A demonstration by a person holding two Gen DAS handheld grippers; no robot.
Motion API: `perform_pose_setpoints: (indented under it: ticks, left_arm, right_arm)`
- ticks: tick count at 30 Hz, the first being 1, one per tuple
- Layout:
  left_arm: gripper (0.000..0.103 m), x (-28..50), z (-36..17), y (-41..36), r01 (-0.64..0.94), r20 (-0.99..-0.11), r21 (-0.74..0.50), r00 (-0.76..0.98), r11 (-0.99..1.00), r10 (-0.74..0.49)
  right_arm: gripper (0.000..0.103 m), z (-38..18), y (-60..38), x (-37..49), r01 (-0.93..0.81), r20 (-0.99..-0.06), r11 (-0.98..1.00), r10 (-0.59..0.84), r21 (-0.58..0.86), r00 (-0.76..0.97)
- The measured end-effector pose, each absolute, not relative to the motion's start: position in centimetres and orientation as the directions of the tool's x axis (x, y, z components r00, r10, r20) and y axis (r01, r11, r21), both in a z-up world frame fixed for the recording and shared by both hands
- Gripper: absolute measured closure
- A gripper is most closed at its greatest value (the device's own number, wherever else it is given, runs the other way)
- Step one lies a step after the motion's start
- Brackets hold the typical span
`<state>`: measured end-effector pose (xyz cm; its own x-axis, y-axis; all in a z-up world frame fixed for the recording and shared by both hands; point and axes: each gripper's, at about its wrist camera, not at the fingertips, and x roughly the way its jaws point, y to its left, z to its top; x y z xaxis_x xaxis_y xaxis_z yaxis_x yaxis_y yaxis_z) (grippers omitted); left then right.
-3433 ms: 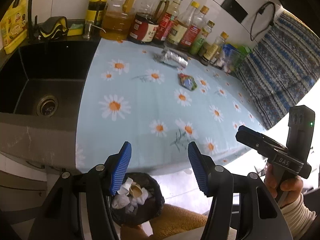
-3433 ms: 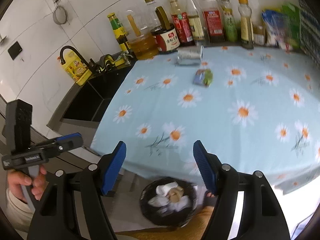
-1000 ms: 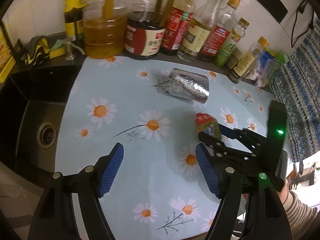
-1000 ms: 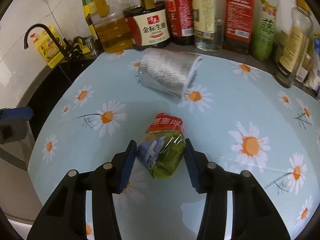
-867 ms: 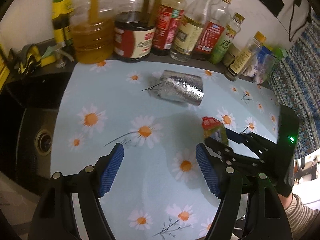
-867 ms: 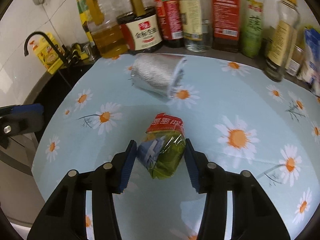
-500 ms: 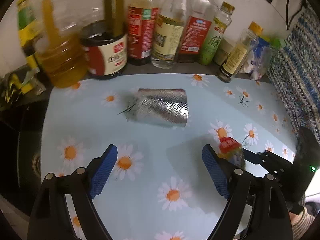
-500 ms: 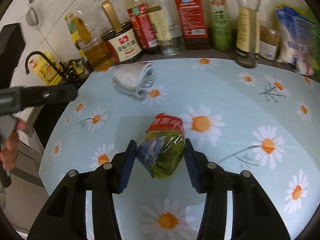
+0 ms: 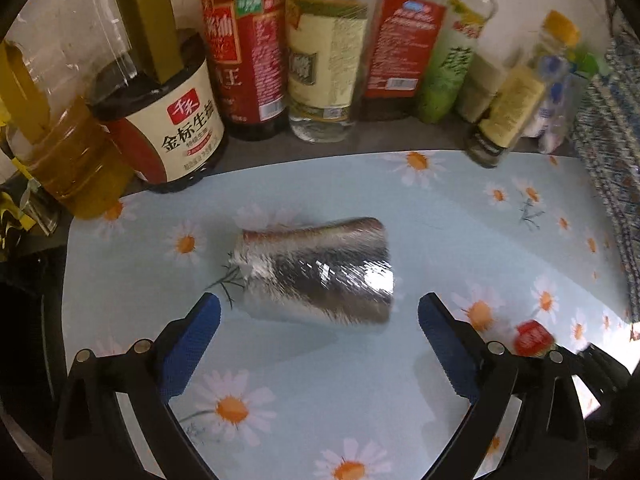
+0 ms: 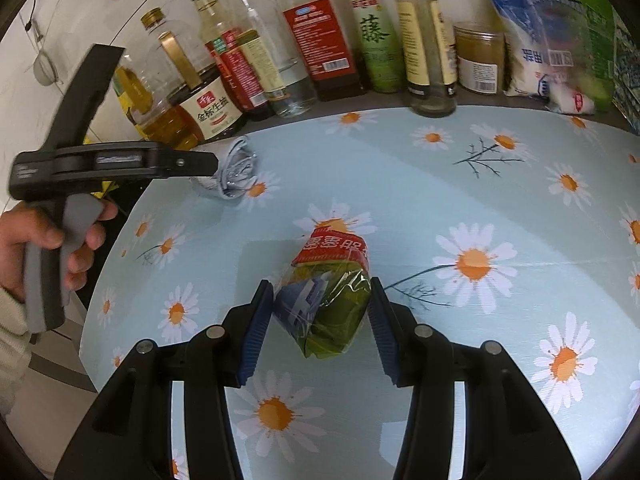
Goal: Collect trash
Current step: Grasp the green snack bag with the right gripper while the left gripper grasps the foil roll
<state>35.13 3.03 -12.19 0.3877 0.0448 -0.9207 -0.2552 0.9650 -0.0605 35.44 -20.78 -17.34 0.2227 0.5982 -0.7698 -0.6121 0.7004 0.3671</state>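
left gripper [image 9: 318, 320] fingers are opening either side of the foil cup [image 9: 316, 270]; right gripper [image 10: 320, 312] fingers grip the wrapper [image 10: 326, 300].

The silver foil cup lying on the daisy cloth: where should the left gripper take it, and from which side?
Across its ribbed side wall, from above. The foil cup lies tipped over, axis roughly along the jaw line, so the opening left gripper should roll a quarter turn.

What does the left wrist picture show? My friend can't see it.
A silver foil cup lies on its side on a daisy tablecloth, ahead of the opening, empty left hand-held gripper. Sauce bottles line the back.
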Motion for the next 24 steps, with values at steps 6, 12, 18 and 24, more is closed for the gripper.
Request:
perform_pose_setpoints:
  ticks: [6, 12, 18, 24]
  left_arm:
    - [0.007, 36.7, -13.5, 3.8, -0.269, -0.933, -0.026, 0.353, 0.963, 0.074]
    - [0.009, 37.6, -14.2, 3.7, -0.274, -0.936, -0.024, 0.343, 0.961, 0.075]
    - [0.027, 37.5, -14.3, 3.6, -0.278, -0.930, -0.036, 0.360, 0.960, 0.069]
    - [0.028, 36.4, -13.3, 3.4, -0.279, -0.919, -0.053, 0.389, 0.959, 0.062]
  right_arm:
    - [0.054, -17.3, -21.6, 35.7, -0.602, -0.765, 0.700, 0.606, 0.385, 0.216]
    - [0.054, -17.4, -22.0, 36.4, -0.602, -0.761, 0.694, 0.614, 0.395, 0.209]
    - [0.054, -17.4, -22.3, 36.7, -0.601, -0.755, 0.687, 0.625, 0.409, 0.200]
    - [0.054, -17.5, -22.3, 36.5, -0.605, -0.756, 0.680, 0.627, 0.414, 0.188]
